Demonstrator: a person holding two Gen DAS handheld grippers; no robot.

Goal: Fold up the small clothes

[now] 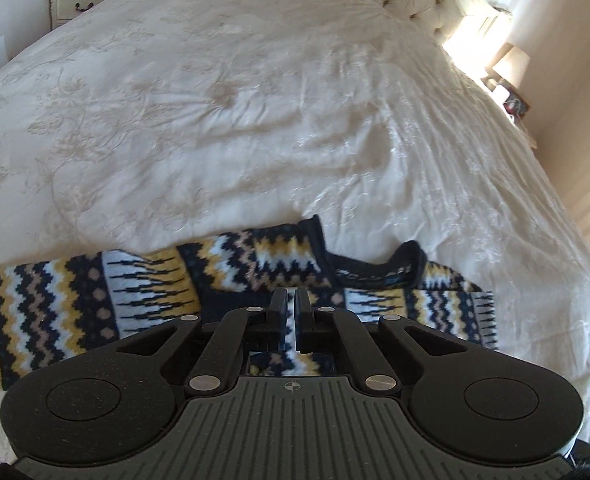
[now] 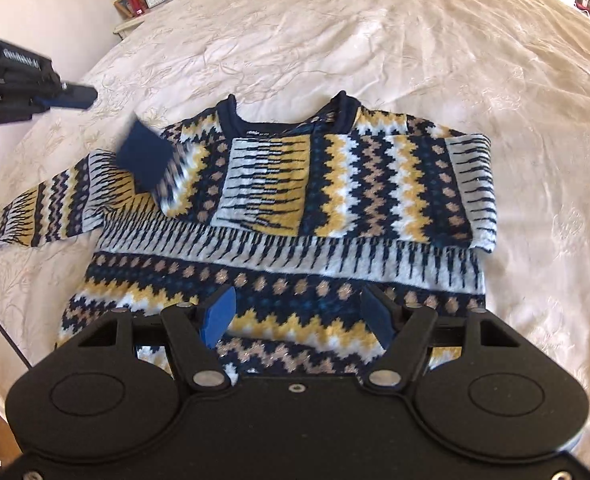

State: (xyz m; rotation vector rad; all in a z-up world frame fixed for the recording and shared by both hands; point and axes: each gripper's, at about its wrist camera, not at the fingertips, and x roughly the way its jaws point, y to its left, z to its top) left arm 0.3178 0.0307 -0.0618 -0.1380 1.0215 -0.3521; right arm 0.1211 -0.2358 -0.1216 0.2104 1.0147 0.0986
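From the left wrist, the left gripper (image 1: 290, 300) hangs over a patterned jumper (image 1: 95, 296) spread on a cream bedspread (image 1: 255, 100); its fingers are pressed together with nothing between them. A bedside table (image 1: 75, 0) stands at the far corner.

From the right wrist, the right gripper (image 2: 297, 316) hovers over the jumper's (image 2: 335, 184) lower body, its blue pads (image 2: 219, 314) standing apart and holding nothing. One sleeve is folded across the chest; the other sleeve (image 2: 75, 200) trails out to the left, its navy cuff (image 2: 145, 156) turned back. The left gripper (image 2: 35, 84) shows at the left edge
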